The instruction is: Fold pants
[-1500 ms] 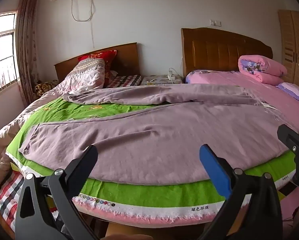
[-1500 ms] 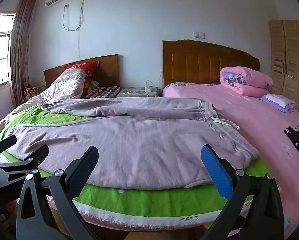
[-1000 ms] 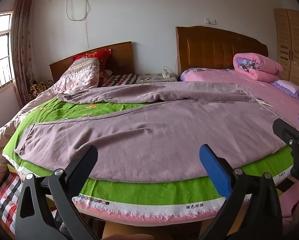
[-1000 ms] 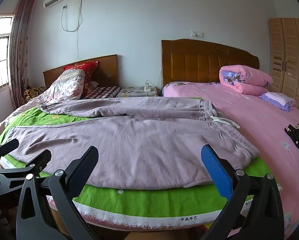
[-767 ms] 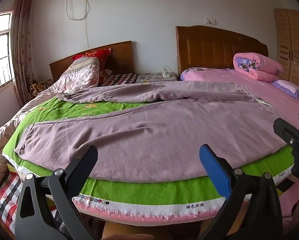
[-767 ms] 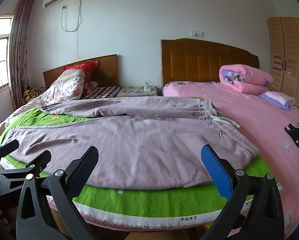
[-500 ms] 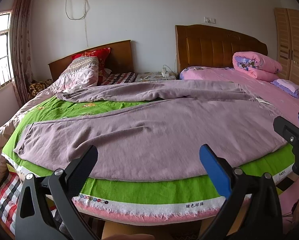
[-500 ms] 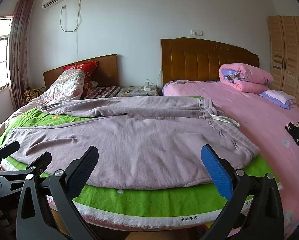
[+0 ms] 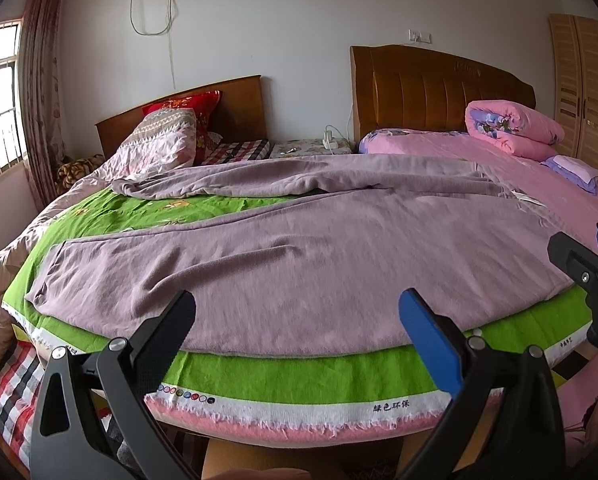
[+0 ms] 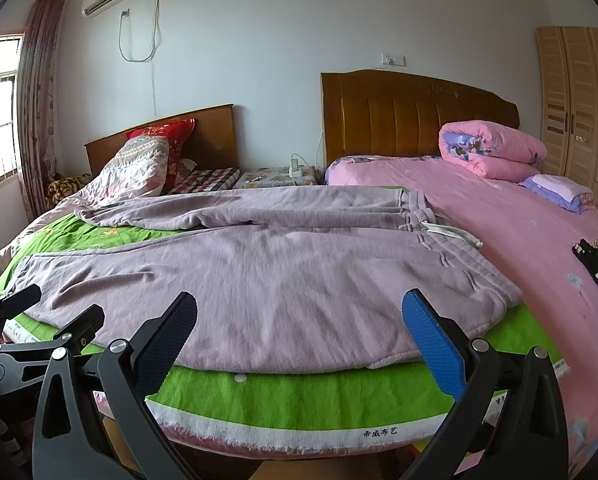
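Note:
Mauve sweatpants [image 9: 299, 256] lie spread across a green cloth [image 9: 299, 372] on the bed, waistband to the right [image 10: 451, 248], legs to the left; the far leg is rumpled [image 10: 219, 212]. My left gripper [image 9: 299, 320] is open and empty, just short of the near edge of the pants. My right gripper [image 10: 299, 320] is open and empty, in front of the near edge closer to the waistband. Each gripper shows in the other's view: the right one at the far right [image 9: 587, 276], the left one at the lower left [image 10: 39, 324].
A pink bedspread [image 10: 539, 240] lies right of the pants, with a rolled pink quilt [image 10: 491, 148] and a folded purple pillow [image 10: 559, 188] behind. Pillows [image 9: 167, 140] and wooden headboards [image 9: 439, 88] stand at the back. A wardrobe [image 10: 579, 100] is at the right.
Both grippers have stayed open and almost still; the views have shifted only slightly. The pants have not moved.

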`<state>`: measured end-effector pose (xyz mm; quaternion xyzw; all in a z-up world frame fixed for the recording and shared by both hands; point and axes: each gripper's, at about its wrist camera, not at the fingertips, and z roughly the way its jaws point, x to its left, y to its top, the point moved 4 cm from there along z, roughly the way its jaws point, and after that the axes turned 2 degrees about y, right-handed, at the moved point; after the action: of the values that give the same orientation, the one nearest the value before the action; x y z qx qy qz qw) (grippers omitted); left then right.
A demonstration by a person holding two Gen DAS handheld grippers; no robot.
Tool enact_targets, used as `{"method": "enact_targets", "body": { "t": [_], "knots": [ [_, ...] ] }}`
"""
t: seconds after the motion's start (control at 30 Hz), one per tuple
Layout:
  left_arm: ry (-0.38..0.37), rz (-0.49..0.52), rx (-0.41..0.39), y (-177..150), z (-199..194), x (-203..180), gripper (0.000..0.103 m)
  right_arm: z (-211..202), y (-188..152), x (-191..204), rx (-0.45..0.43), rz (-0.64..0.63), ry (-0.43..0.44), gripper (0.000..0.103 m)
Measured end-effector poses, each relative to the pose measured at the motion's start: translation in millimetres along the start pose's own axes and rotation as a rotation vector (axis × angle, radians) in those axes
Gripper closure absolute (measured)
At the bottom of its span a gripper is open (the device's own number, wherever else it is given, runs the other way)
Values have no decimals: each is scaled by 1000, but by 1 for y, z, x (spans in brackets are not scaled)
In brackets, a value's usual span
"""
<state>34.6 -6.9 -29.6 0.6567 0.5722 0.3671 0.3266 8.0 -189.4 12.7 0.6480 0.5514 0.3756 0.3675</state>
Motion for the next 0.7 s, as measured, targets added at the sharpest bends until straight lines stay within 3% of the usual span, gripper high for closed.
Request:
{"method": "enact_targets", "body": {
  "t": [0.7],
  "knots": [
    [0,-2,3,-4,1,0,1,3,-4,-1,9,9,3,4]
  ]
}}
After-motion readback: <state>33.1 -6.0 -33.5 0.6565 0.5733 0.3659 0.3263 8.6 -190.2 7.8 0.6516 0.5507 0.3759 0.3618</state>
